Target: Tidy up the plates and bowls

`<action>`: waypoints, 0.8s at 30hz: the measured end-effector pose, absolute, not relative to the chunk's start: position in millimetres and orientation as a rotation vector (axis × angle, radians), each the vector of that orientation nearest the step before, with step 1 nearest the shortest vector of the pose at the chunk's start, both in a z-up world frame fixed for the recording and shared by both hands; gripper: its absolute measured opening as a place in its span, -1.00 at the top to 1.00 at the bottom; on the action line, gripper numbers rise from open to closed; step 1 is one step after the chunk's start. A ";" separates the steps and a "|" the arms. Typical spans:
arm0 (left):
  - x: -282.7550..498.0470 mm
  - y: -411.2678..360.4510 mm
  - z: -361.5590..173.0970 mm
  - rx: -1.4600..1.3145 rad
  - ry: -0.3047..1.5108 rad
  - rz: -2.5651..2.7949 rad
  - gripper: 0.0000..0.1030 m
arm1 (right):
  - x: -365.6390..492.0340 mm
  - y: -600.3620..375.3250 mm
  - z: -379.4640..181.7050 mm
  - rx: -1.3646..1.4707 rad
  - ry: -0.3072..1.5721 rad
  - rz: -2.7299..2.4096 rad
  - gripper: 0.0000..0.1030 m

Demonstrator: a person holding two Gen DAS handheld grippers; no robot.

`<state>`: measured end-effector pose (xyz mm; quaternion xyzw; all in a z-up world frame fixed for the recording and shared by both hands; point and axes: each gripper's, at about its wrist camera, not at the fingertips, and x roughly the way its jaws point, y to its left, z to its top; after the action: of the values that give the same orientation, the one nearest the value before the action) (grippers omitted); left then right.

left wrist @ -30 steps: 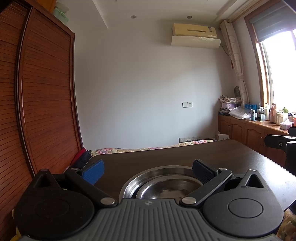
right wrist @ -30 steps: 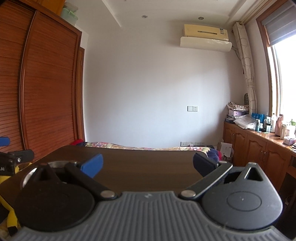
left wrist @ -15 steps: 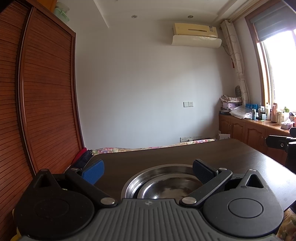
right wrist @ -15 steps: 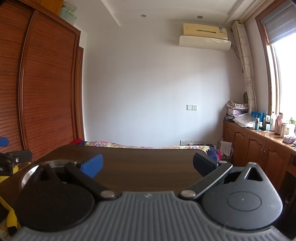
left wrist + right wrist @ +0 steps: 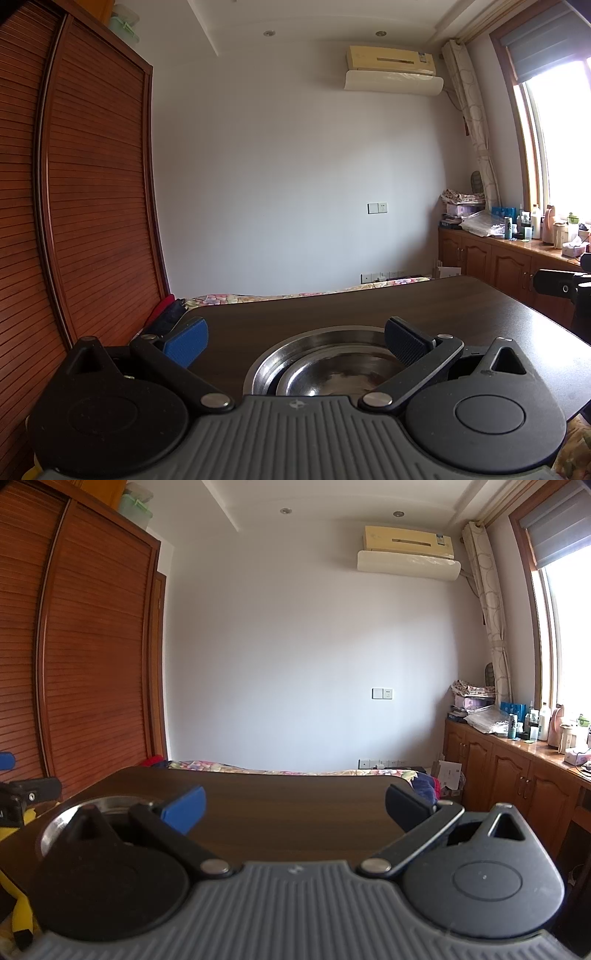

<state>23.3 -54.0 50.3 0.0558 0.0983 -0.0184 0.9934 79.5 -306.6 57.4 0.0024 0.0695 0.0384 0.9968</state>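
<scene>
A steel bowl [image 5: 332, 376] sits nested inside a wider steel plate [image 5: 269, 362] on the dark wooden table [image 5: 369, 306]. My left gripper [image 5: 295, 339] is open and empty, just in front of and above the bowl's near side; its right finger overlaps the plate's rim in the view. In the right wrist view the plate's rim [image 5: 107, 802] shows at the far left, mostly hidden behind the gripper body. My right gripper [image 5: 295, 805] is open and empty over bare table, to the right of the dishes.
A slatted wooden wardrobe [image 5: 81, 206] stands on the left. A bed with a floral cover [image 5: 280, 770] lies beyond the table's far edge. A cabinet counter [image 5: 517, 753] with bottles runs along the right under the window.
The left wrist view has tilted down a little and shifted slightly. Both grippers stay open; the dishes have not moved.
</scene>
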 end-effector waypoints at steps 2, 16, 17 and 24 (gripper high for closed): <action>23.5 -53.8 50.0 0.111 0.198 -0.035 -1.00 | 79.3 -306.7 56.6 0.003 0.139 0.077 -1.00; 24.2 -51.8 48.6 0.109 0.198 -0.032 -1.00 | 81.9 -307.6 55.4 0.002 0.146 0.078 -1.00; 24.2 -51.8 48.6 0.110 0.198 -0.032 -1.00 | 81.8 -307.3 55.1 0.002 0.146 0.078 -1.00; 24.1 -51.9 48.5 0.110 0.198 -0.031 -1.00 | 81.8 -307.3 55.1 0.002 0.146 0.077 -1.00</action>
<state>24.1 -51.9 48.5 0.0548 0.0988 -0.0157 0.9935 81.8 -307.3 55.1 0.0012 0.0728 0.0386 0.9966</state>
